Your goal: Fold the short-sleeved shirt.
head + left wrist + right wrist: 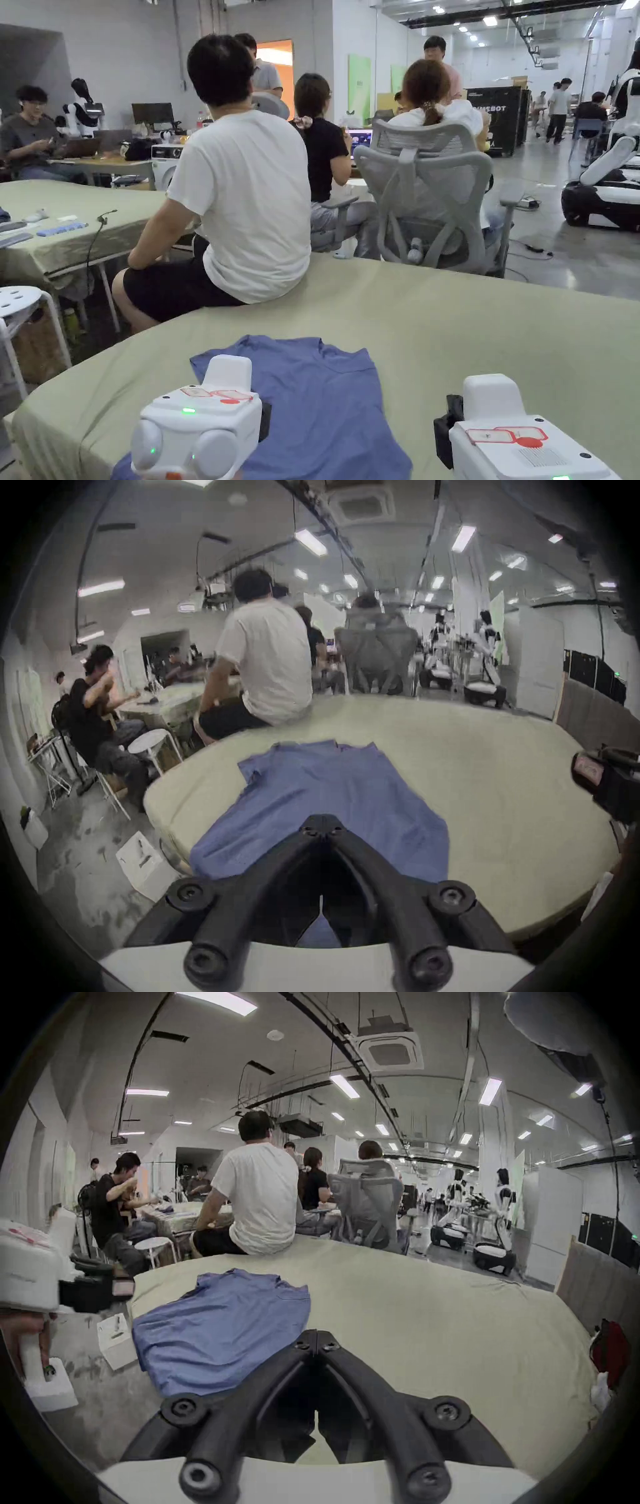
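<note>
My left gripper (323, 823), jaws pressed together, hangs over the shirt (322, 798); my right gripper (317, 1338), likewise pressed together, sits right of it, collar far end.

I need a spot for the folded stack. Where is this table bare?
Bare cloth lies right of the blue shirt, out to the table edge, and beyond its collar. The far left corner is crowded: a person sits there.

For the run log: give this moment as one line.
blue shirt: lying on green table, partly folded | left hand-held gripper: shut, above shirt | right hand-held gripper: shut, above bare table | nothing held
</note>
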A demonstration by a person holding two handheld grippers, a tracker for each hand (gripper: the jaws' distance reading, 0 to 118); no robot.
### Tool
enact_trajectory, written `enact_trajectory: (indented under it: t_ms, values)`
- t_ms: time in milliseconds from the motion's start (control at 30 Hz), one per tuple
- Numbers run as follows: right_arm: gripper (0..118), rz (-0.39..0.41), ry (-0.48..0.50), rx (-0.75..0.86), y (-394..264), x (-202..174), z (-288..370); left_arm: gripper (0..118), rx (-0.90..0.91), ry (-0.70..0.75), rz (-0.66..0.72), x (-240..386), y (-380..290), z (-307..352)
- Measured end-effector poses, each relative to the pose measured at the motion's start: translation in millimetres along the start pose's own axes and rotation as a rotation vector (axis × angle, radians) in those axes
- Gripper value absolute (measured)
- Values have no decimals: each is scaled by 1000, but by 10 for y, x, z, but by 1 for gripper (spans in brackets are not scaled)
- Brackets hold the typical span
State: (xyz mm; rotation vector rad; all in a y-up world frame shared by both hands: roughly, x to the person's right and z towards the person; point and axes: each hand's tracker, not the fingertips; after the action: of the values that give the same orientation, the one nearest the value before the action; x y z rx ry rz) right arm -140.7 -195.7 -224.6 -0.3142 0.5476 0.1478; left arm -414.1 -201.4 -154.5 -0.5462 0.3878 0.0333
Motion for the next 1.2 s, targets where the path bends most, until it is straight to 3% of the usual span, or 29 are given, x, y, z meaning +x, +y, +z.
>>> enact_trajectory:
  t_ms: [233, 367, 400, 433, 467, 533, 600, 633, 667, 733, 767, 800, 867, 933, 1000, 1067, 1200]
  values:
    - [0, -15, 14, -71, -39, 181, -716, 0, -391, -236, 51, 134, 180, -1518]
    - [0, -28, 6, -106, -143, 347, -981, 0, -312, -315, 52, 389, 401, -1964]
    - [0, -30, 3, -114, -168, 385, -1028, 19, -274, -326, 59, 442, 449, -2032]
    - [0, -31, -2, -120, -203, 437, -1060, 62, -287, -313, 56, 506, 488, -2146]
    - [0, -33, -8, -126, -237, 484, -1091, 118, -297, -309, 38, 593, 508, -2294]
    - [0, -36, -19, -145, -300, 582, -1148, 104, -307, -297, -31, 714, 457, -2548]
    - [0, -36, -32, -160, -364, 706, -1190, 100, -387, -276, -36, 831, 340, -2868]
    - [0, -40, -43, -167, -394, 771, -1206, 93, -419, -257, -44, 898, 254, -3012]
    - [0, -47, -53, -177, -418, 839, -1216, 76, -450, -245, -45, 918, 159, -3151]
    - [0, -54, -64, -190, -462, 990, -1203, 74, -485, -201, -52, 882, 40, -3296]
    - [0, -48, -74, -191, -478, 1055, -1170, 49, -459, -236, 9, 903, 170, -3031]
    - [0, -43, -81, -189, -488, 1105, -1138, 3, -463, -223, 27, 901, 231, -2959]
    - [0, -54, -94, -189, -494, 1241, -1078, 0, -359, -157, -27, 891, 295, -2826]
    - [0, -78, -95, -182, -500, 1368, -974, 0, -408, -237, 42, 927, 355, -2699]
    - [0, -85, -124, -175, -491, 1509, -834, 0, -336, -200, -33, 1116, 444, -2481]
    - [0, -108, -156, -160, -474, 1695, -628, 0, -272, -296, 34, 1385, 664, -2121]
    - [0, -131, -255, -130, -399, 2076, -157, 0, -163, -505, -46, 2097, 997, -1602]
